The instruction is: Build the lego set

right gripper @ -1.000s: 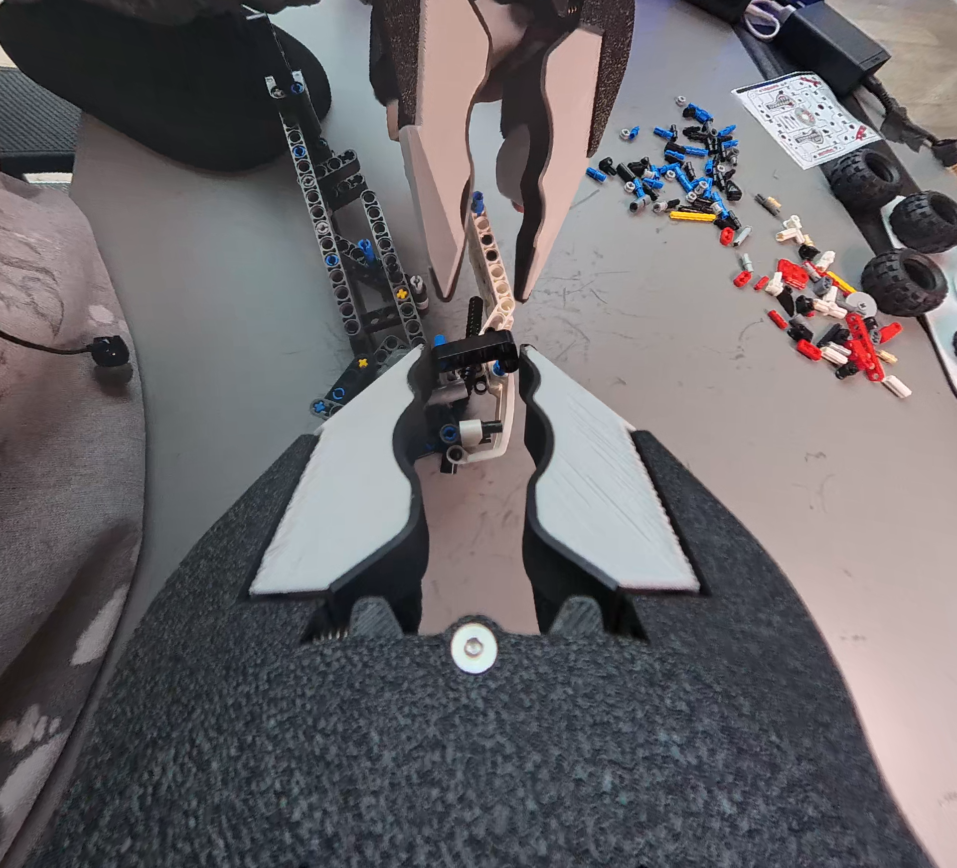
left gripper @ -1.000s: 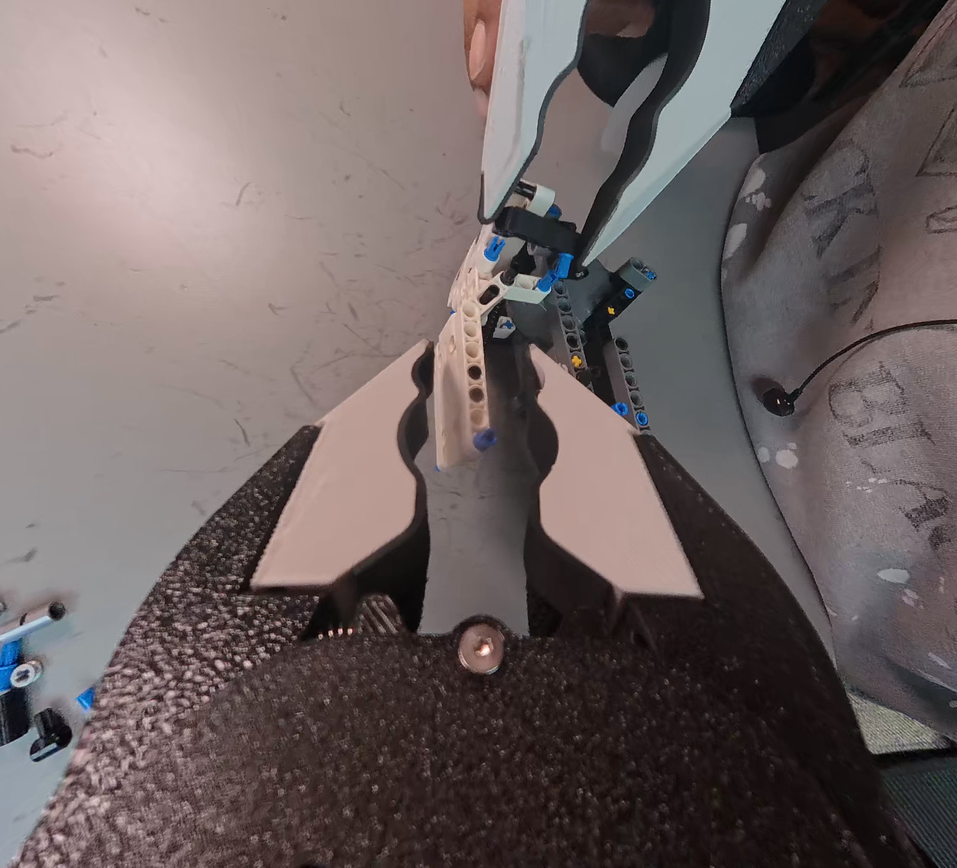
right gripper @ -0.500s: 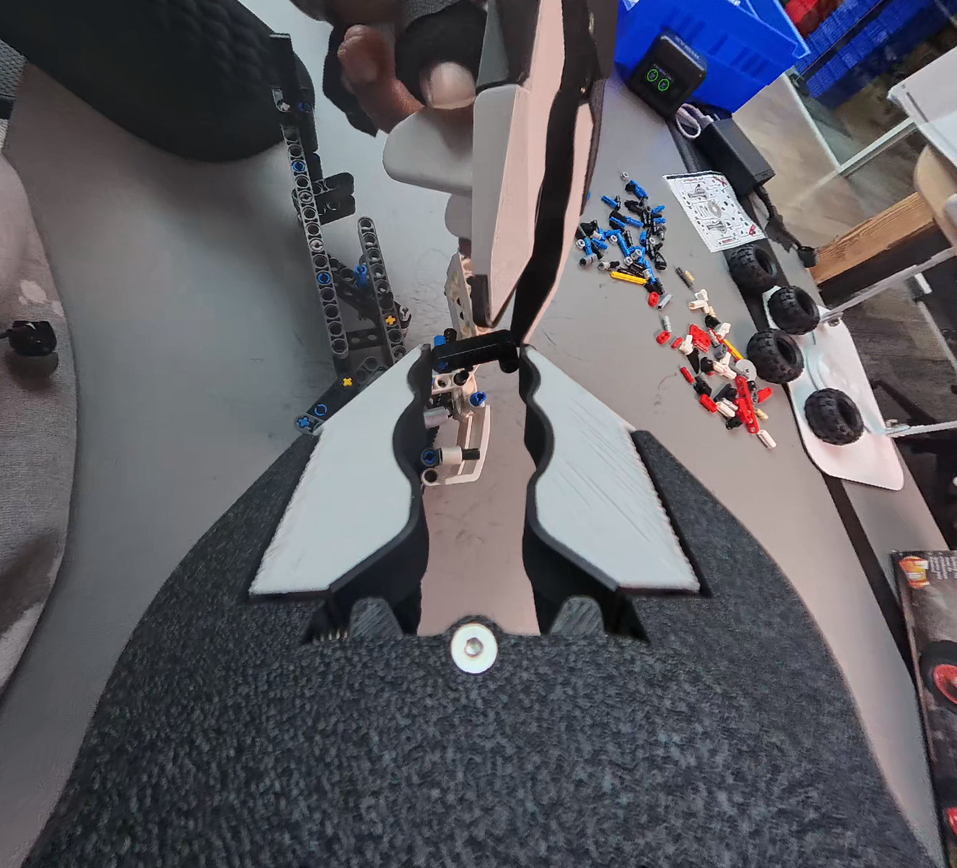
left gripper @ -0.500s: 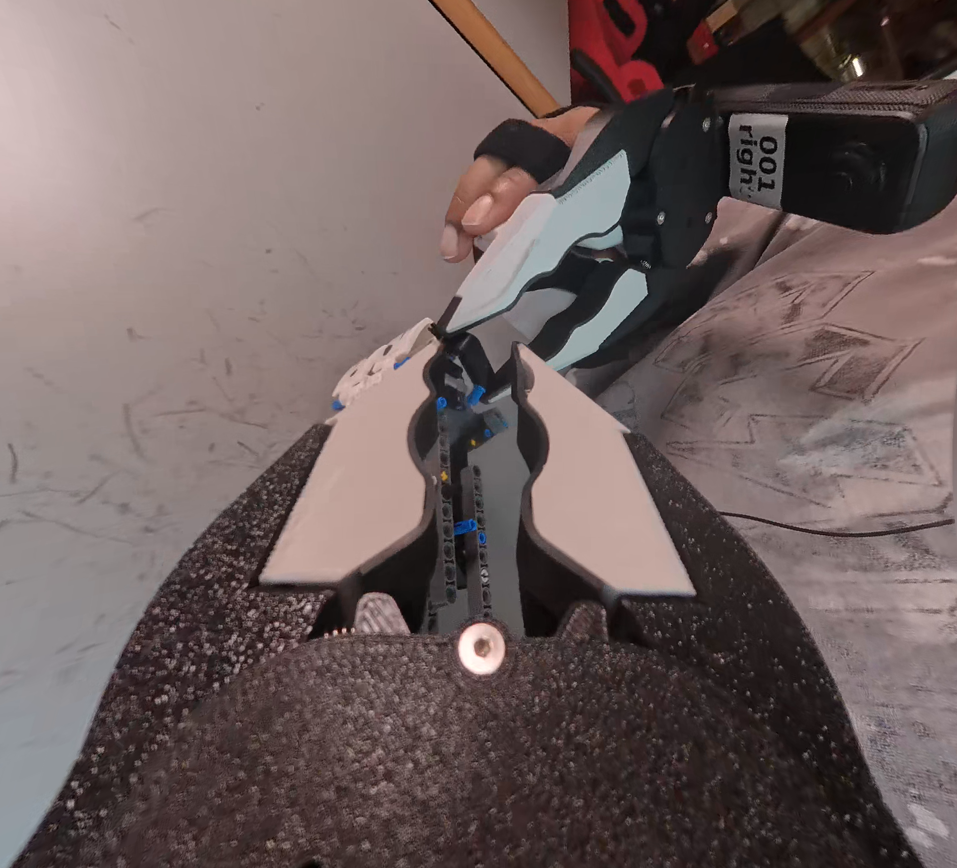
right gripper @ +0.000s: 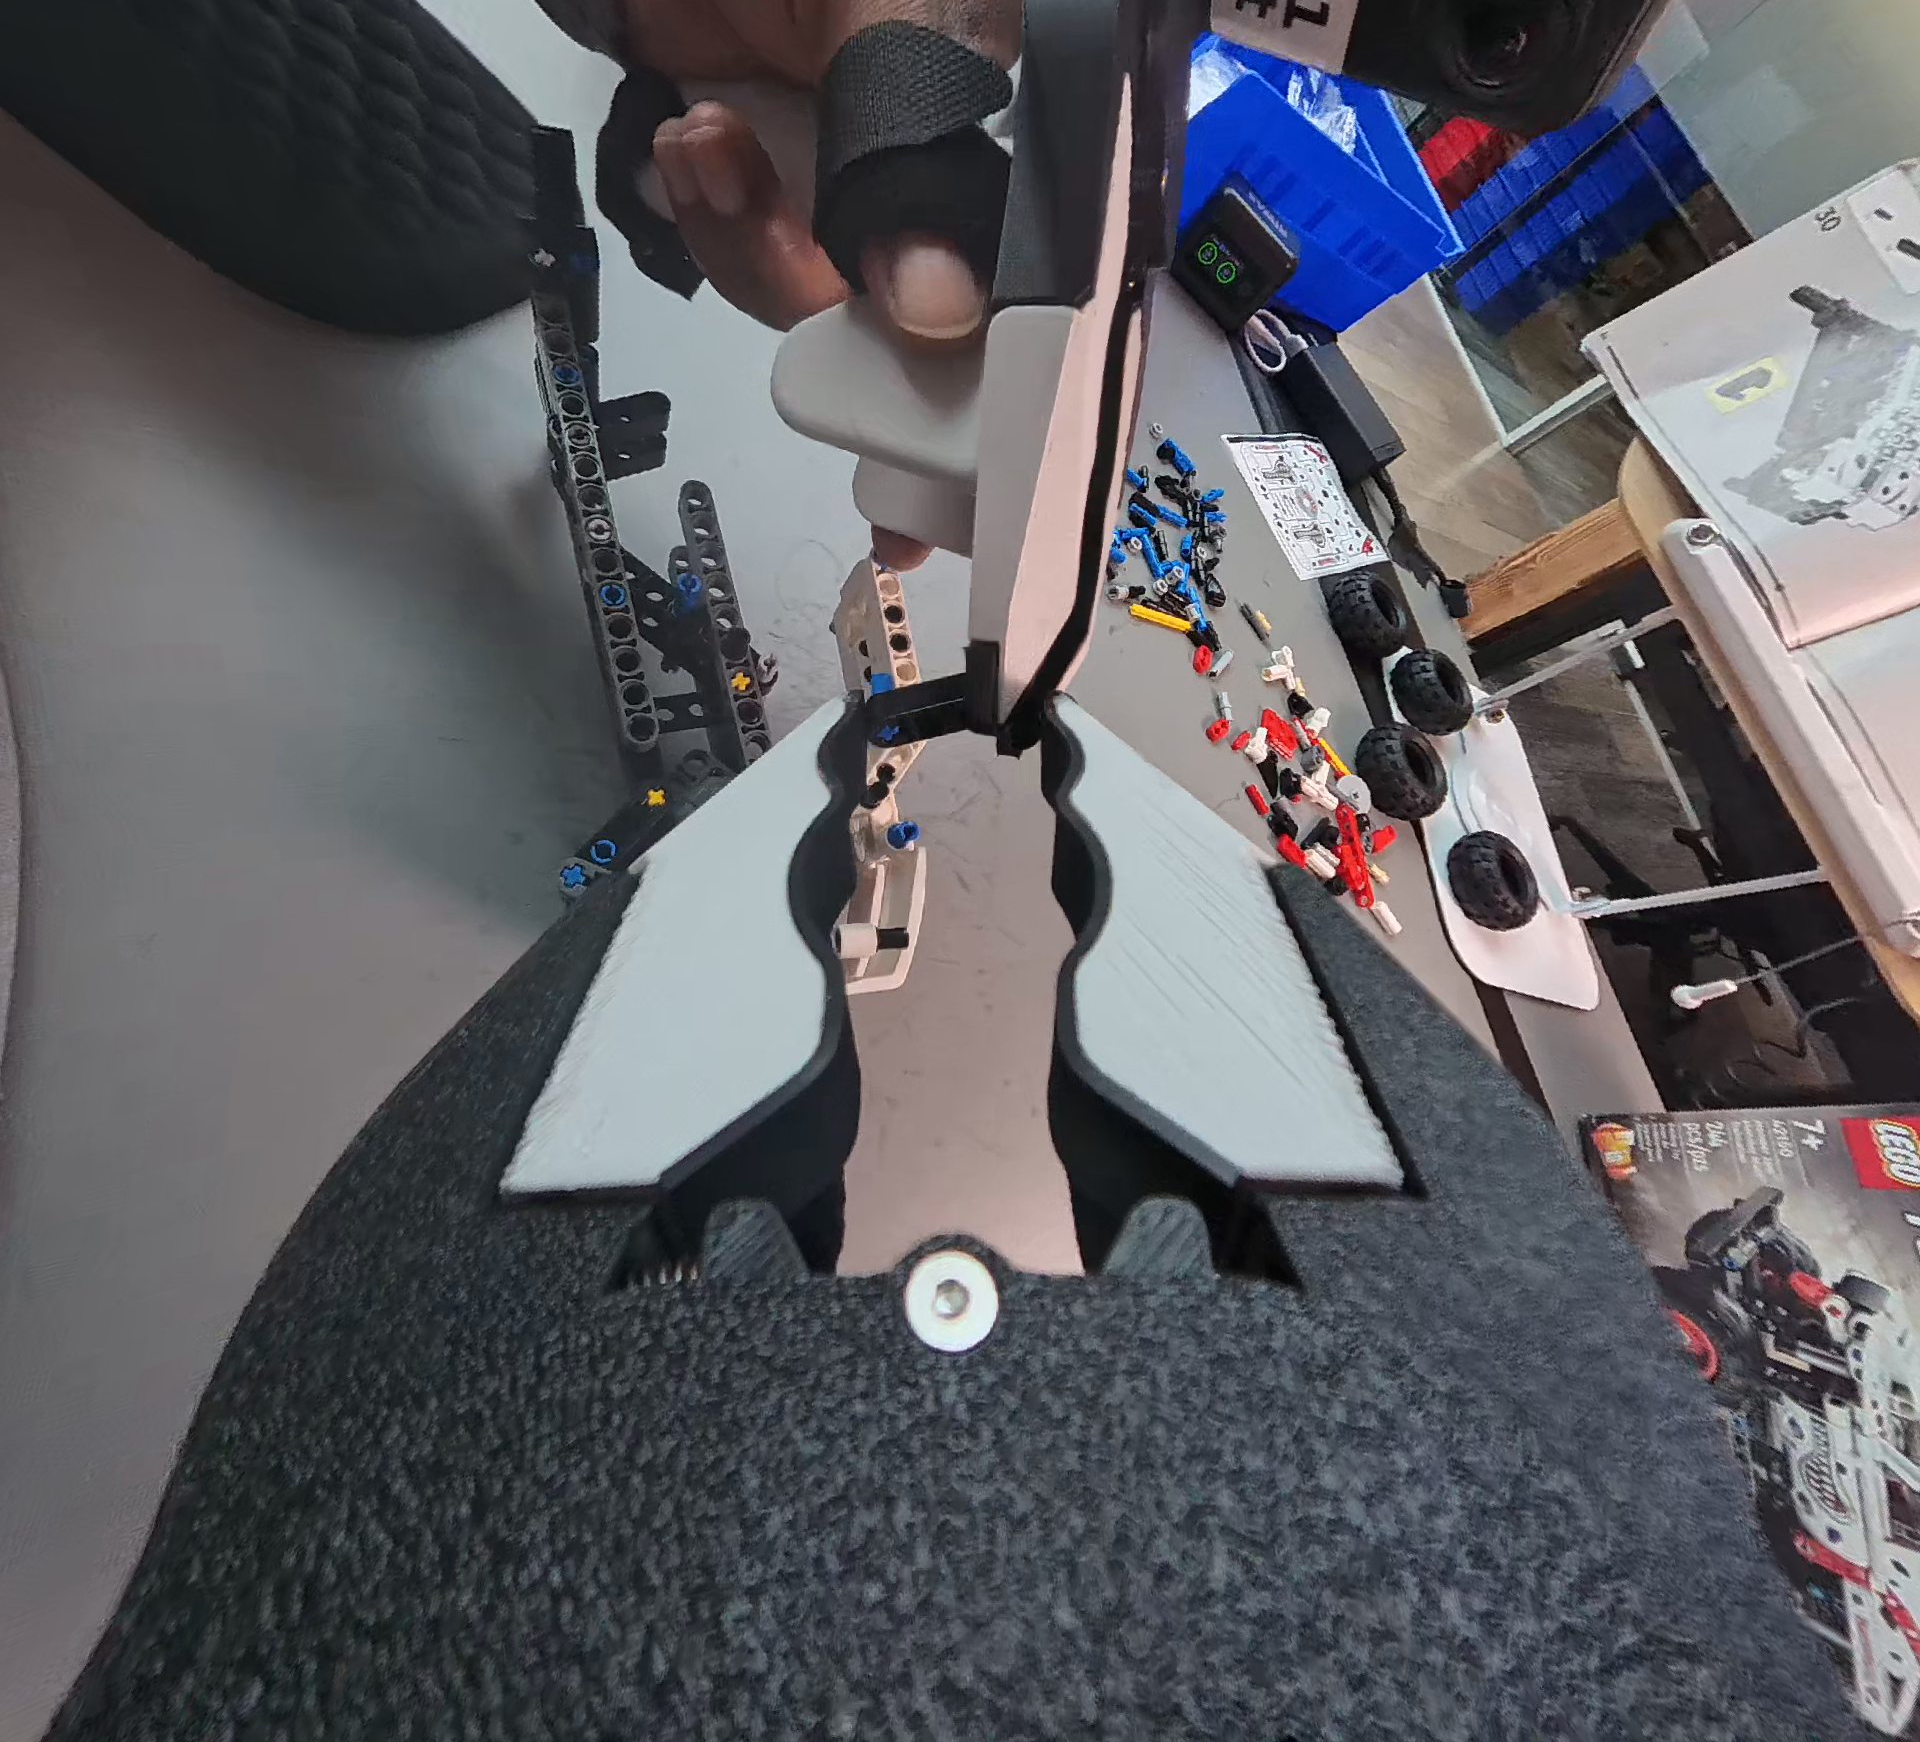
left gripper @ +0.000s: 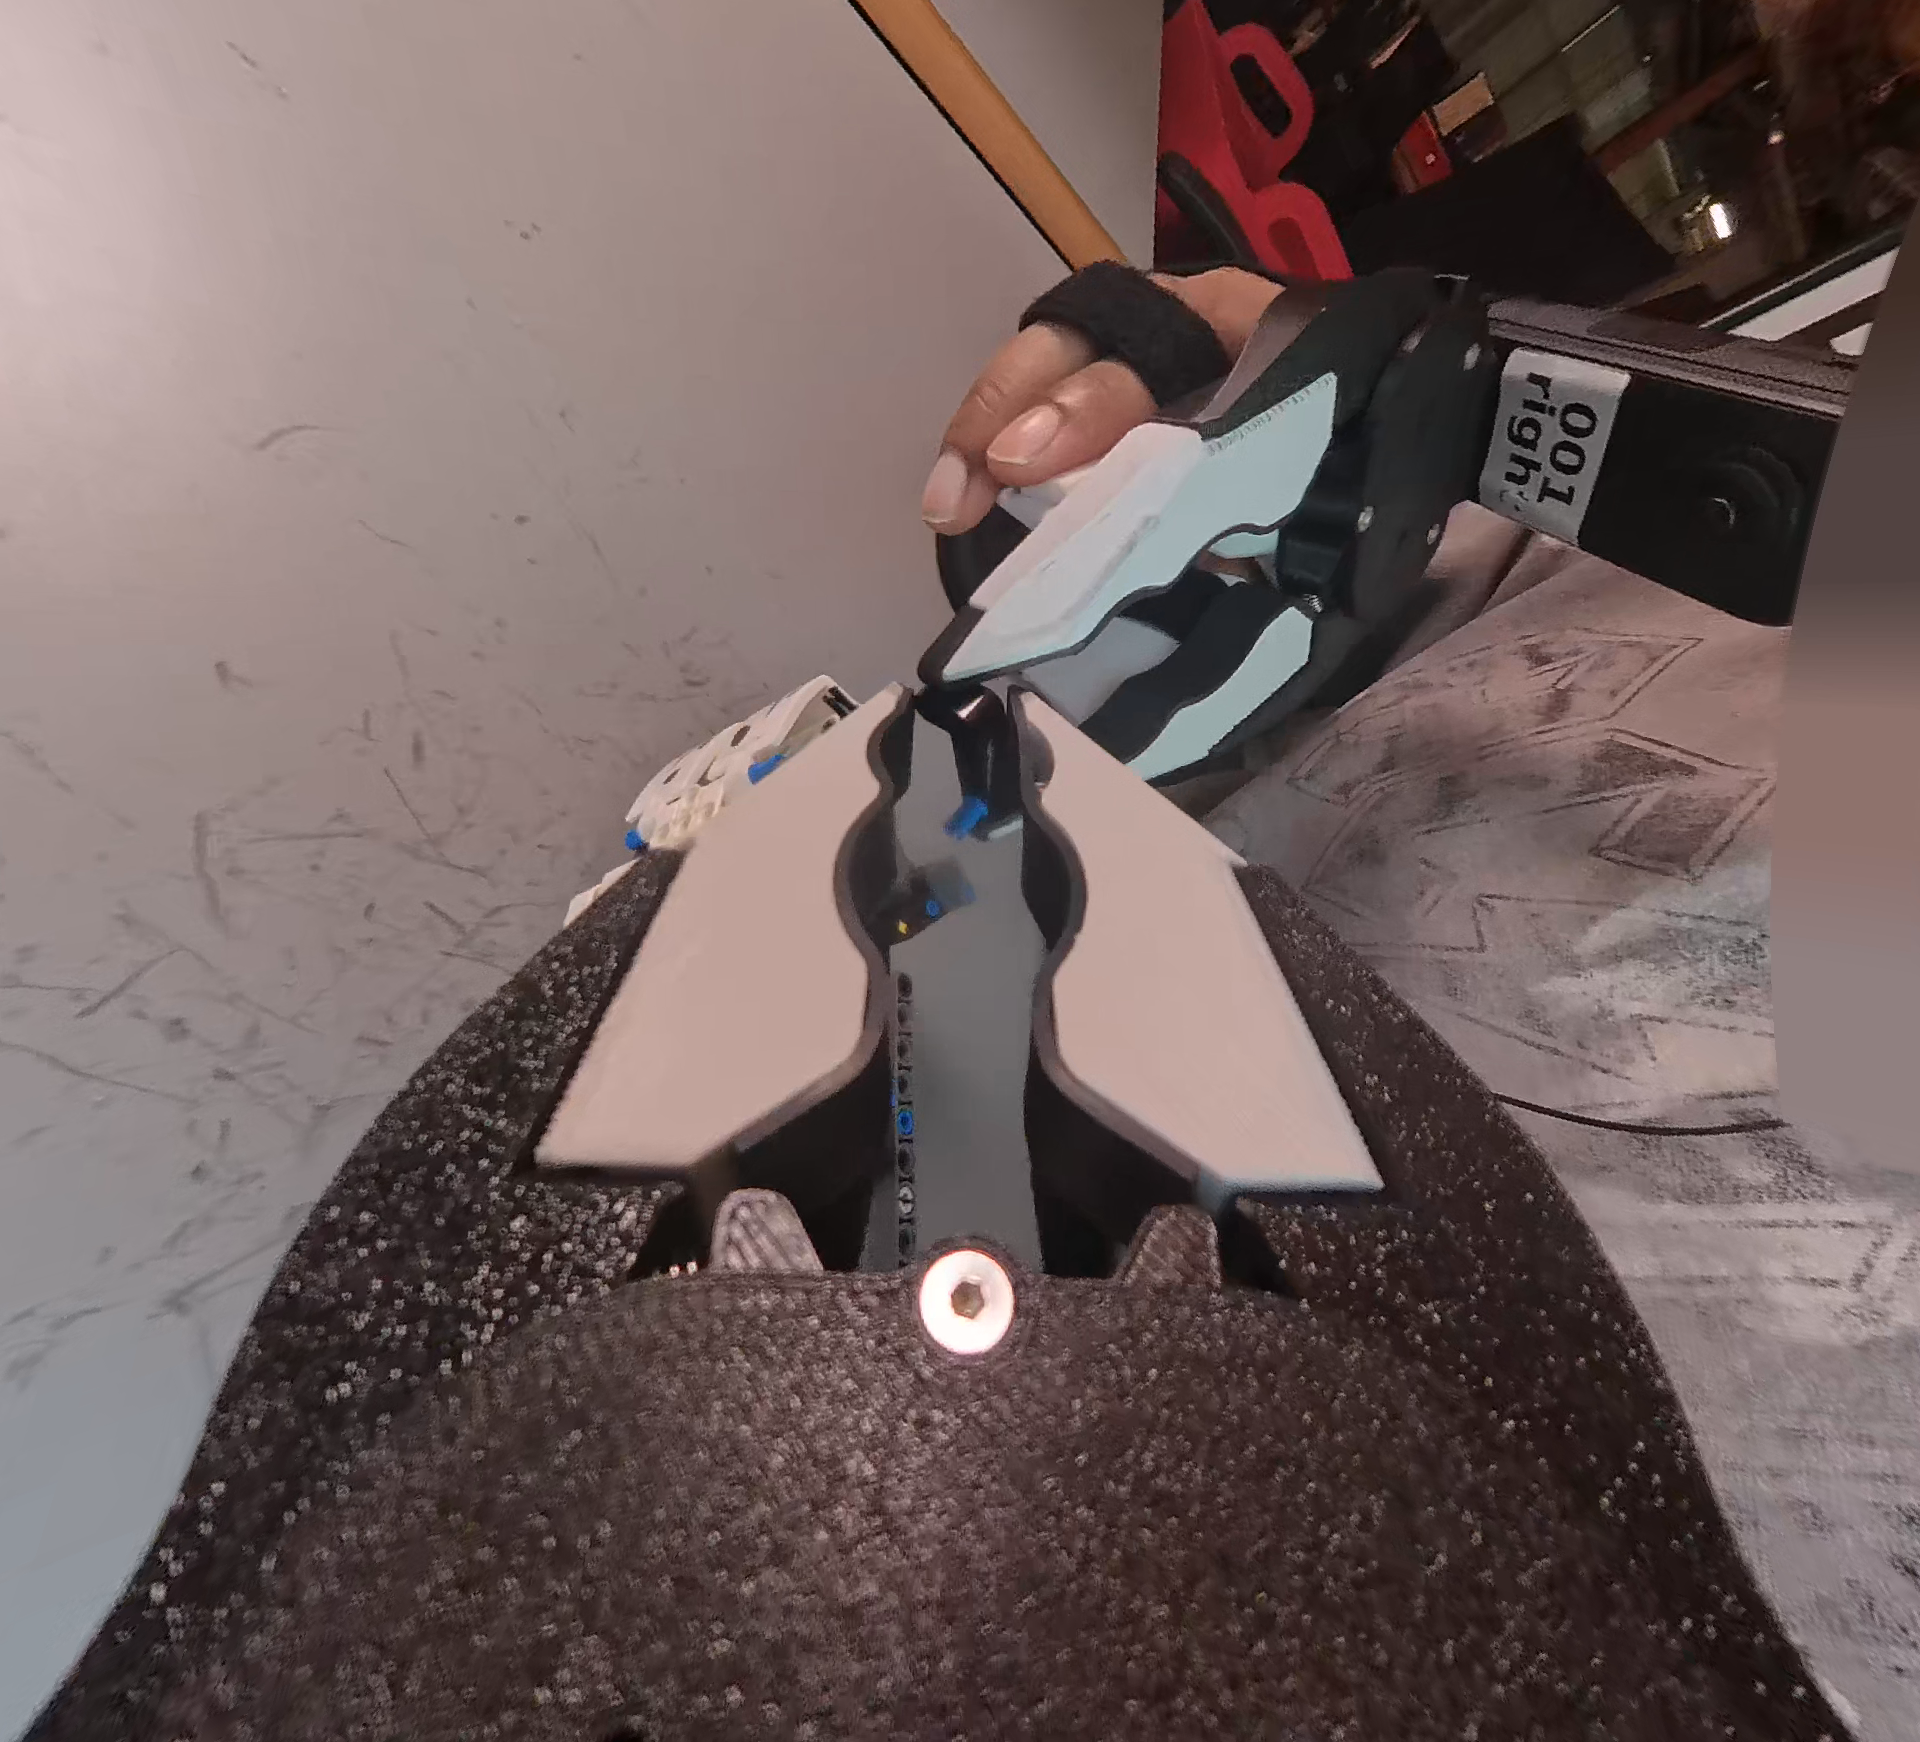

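The scratched grey surface fills the left of the right wrist view. A dark grey frame of holed lego beams lies on it at centre left. Four black rubber tyres sit at centre right, a scatter of small blue, black and red lego pieces beside them. At frame centre the right gripper stands narrowly apart around a black lego connector on a white holed lego beam assembly; contact is unclear. The left gripper, edge-on from above, meets the connector, its gap hidden here; in its own view the left gripper is narrow.
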`<state>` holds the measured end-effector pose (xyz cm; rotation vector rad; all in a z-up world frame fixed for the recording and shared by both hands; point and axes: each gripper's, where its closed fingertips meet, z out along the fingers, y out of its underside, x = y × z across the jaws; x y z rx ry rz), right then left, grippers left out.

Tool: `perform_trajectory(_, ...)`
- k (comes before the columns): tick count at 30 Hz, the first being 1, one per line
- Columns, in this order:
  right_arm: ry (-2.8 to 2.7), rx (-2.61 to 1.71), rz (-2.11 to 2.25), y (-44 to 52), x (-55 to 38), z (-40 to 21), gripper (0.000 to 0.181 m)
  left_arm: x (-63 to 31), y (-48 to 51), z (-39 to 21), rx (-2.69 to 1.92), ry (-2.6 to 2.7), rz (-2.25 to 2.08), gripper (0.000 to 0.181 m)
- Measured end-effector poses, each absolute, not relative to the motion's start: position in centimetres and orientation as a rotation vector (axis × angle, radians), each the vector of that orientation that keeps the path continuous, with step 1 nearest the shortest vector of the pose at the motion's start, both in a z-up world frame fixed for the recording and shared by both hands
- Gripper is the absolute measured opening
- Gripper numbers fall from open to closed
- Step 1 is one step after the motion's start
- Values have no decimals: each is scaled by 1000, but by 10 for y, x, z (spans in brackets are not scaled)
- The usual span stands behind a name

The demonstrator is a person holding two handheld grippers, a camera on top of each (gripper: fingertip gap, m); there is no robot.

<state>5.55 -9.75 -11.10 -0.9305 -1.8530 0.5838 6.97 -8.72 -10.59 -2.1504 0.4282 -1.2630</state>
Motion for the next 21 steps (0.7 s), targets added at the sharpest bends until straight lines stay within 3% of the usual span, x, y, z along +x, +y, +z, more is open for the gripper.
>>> perform_trajectory(9, -1737, -730, 963, -119, 67, -76, 33, 81, -111, -65, -1832, 467, -1826, 15)
perform_trajectory(21, -1656, -705, 1039, -119, 63, -61, 33, 78, -109, -53, -1715, 480, -1904, 16)
